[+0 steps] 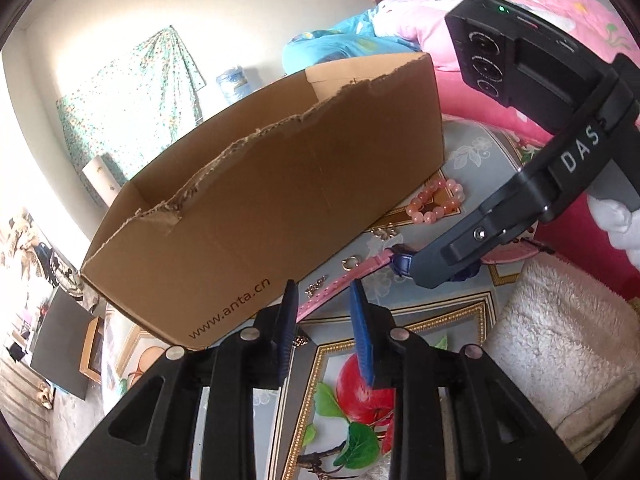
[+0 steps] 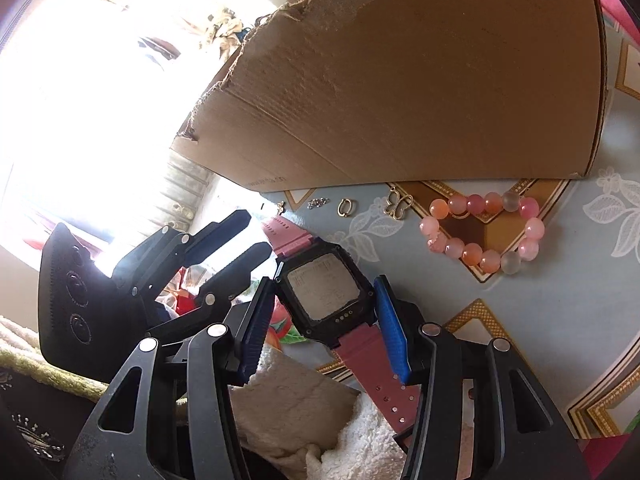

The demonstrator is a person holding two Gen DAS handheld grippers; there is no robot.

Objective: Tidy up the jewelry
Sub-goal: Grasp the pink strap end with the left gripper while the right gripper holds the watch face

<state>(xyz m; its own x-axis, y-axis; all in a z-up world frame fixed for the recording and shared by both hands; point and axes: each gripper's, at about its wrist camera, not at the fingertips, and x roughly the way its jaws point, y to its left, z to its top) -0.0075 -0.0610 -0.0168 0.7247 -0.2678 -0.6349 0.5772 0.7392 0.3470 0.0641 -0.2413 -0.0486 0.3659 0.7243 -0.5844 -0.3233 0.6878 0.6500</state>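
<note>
A digital watch (image 2: pixel 326 292) with a black case and pink strap (image 1: pixel 340 282) lies on the patterned table. My right gripper (image 2: pixel 324 312) is open, its blue pads on either side of the watch case, apparently just clear of it. My left gripper (image 1: pixel 324 300) is open and empty, just in front of the strap's end. A pink bead bracelet (image 2: pixel 484 236) (image 1: pixel 438 200) lies to the right. A gold ring (image 2: pixel 344 206), a butterfly charm (image 2: pixel 398 204) and small earrings (image 2: pixel 318 202) lie by the open cardboard box (image 1: pixel 280 184) (image 2: pixel 420 80).
The table has a blue floral cloth (image 2: pixel 560 312) with gold borders. A white fluffy towel (image 1: pixel 560 344) (image 2: pixel 296 412) lies at the near edge. Pink and blue bedding (image 1: pixel 432 40) is behind the box.
</note>
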